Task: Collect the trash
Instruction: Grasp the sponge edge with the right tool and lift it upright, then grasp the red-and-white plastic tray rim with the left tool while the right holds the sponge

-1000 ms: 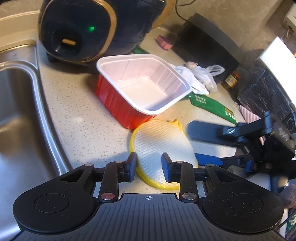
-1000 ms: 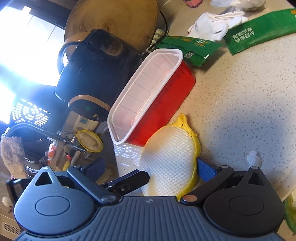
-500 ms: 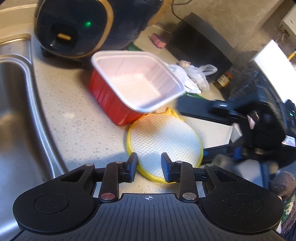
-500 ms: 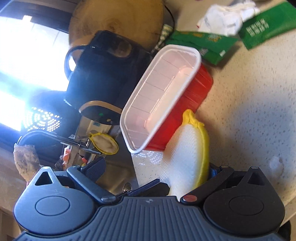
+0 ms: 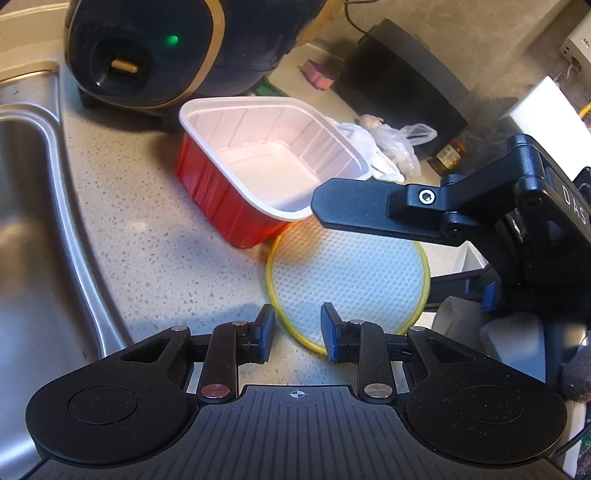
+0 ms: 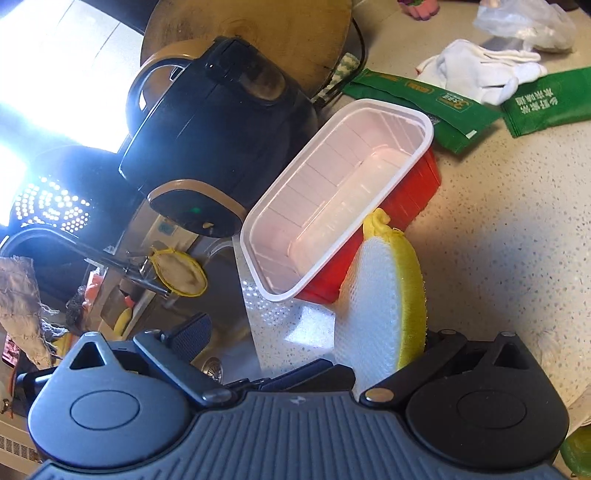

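- The right gripper (image 5: pixel 436 254) holds a round yellow-rimmed scouring pad (image 5: pixel 347 277) between its fingers, clamped on its edge; in the right wrist view the pad (image 6: pixel 380 302) stands on edge, tilted.
- The left gripper (image 5: pixel 295 328) has its jaws narrowly apart with nothing between the blue pads (image 5: pixel 266 328); it hangs over the speckled bench (image 5: pixel 147 229), just before the pad's near rim.
- A red food tray (image 5: pixel 266 162) with a white inside sits empty on the bench, its corner touching the pad.
- Behind it stands a dark rice cooker (image 5: pixel 155 48); a steel sink (image 5: pixel 26 221) lies to the left.
- Green packets (image 6: pixel 424 107), a white glove (image 6: pixel 480 70) and a plastic bag (image 6: pixel 524 26) lie farther back.
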The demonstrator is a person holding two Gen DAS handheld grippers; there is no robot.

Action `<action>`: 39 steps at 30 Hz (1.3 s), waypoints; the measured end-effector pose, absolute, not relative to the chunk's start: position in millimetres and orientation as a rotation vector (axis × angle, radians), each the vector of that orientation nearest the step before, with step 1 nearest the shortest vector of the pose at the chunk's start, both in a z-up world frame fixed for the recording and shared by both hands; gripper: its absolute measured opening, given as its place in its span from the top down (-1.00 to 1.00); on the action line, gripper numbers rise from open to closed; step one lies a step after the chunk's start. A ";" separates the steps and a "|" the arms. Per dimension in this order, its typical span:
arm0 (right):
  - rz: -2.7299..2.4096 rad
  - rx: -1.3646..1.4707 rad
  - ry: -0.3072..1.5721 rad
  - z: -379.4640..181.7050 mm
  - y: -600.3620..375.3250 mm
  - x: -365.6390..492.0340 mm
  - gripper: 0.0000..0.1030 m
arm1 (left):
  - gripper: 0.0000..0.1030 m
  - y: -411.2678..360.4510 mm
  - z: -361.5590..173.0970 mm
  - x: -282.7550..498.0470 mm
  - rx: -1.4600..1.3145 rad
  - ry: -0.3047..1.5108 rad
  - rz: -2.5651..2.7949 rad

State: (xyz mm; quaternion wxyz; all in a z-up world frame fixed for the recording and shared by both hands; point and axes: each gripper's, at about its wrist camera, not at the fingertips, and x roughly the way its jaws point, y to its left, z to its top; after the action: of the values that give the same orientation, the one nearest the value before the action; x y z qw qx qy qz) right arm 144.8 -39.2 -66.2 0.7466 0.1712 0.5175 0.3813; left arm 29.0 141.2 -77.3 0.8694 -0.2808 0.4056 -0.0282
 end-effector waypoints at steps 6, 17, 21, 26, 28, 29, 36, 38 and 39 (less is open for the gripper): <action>0.818 0.341 1.121 -66.0 -37.9 144.3 -1.00 | 0.40 139.8 -78.5 31.2 -0.585 0.861 -0.047; 0.796 0.310 1.109 -66.0 -38.4 143.5 -1.00 | 0.42 138.5 -79.2 33.7 -0.586 0.866 -0.047; 0.794 0.312 1.108 -66.2 -39.0 143.4 -1.00 | 0.43 137.3 -79.4 34.3 -0.585 0.866 -0.049; 0.779 0.334 1.104 -66.9 -49.2 145.5 -1.00 | 0.44 132.0 -79.1 39.5 -0.564 0.869 -0.055; 0.766 0.345 1.097 -66.2 -57.8 146.8 -1.00 | 0.44 126.9 -78.3 43.6 -0.545 0.872 -0.064; 0.756 0.342 1.090 -65.9 -62.5 147.0 -0.97 | 0.44 124.3 -78.2 45.9 -0.538 0.874 -0.073; 0.692 0.298 1.080 -66.6 -101.9 151.2 0.47 | 0.45 108.4 -76.1 62.0 -0.509 0.869 -0.135; 0.679 0.313 1.080 -67.2 -113.5 153.5 0.66 | 0.45 105.0 -74.7 64.9 -0.506 0.869 -0.147; 0.671 0.330 1.085 -67.9 -119.2 154.9 0.66 | 0.46 104.5 -72.4 65.5 -0.505 0.866 -0.149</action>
State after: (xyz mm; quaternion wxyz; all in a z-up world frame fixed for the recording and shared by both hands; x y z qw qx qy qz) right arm 154.9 -119.2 -67.9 0.7907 0.1534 0.5041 0.3117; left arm 65.5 104.5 -72.4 0.8743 -0.2417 0.4149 -0.0712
